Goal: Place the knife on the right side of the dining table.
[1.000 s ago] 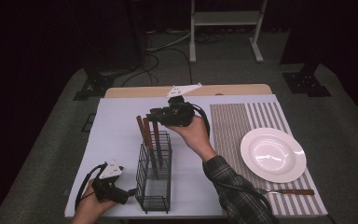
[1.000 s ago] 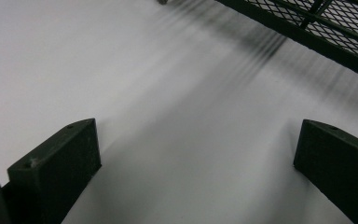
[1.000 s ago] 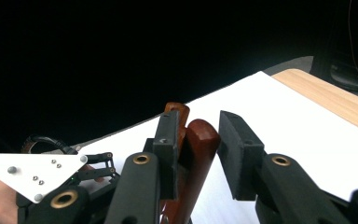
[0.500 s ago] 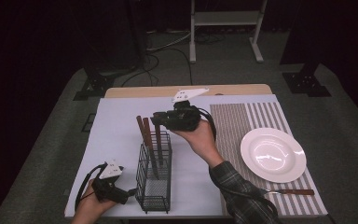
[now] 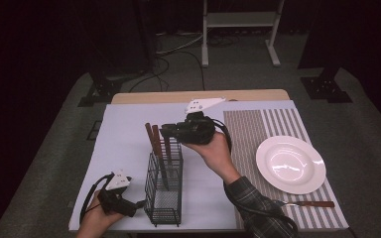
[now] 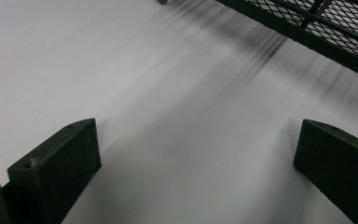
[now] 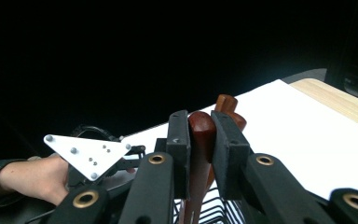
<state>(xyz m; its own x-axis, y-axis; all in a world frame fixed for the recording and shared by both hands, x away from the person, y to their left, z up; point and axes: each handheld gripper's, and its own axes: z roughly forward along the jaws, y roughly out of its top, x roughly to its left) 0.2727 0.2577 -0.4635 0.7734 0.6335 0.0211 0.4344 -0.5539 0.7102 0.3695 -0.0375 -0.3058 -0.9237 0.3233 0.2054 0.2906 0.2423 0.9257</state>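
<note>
Utensil handle: a brown wooden handle [image 7: 200, 135] is standing nearly upright in the black wire caddy [image 5: 164, 196], long axis vertical and leaning slightly toward the far left of the desk [image 5: 129, 134], its rounded end pointing up.
Second handle: another wooden handle [image 5: 149, 135] is rising just beside it from the same caddy, leaning the same way.
Right gripper: the right gripper [image 5: 167, 132] is lying level above the caddy, pointing left, and its jaws have just been closing; they are now pinching the top of the utensil handle.
Right hand: the right hand [image 5: 213, 148] is reaching in from the lower right, forearm angled up over the desk, palm under the tool.
Left gripper: the left gripper [image 5: 140, 203] is resting low at the near left corner beside the caddy's base, jaws spread wide over bare white surface.
Right gripper view: it is showing the pads pressed on the handle from both sides.
High view: it is taking in the white plate [image 5: 290, 164] on the striped mat [image 5: 258, 129], with a knife [image 5: 305, 204] near its front edge.
</note>
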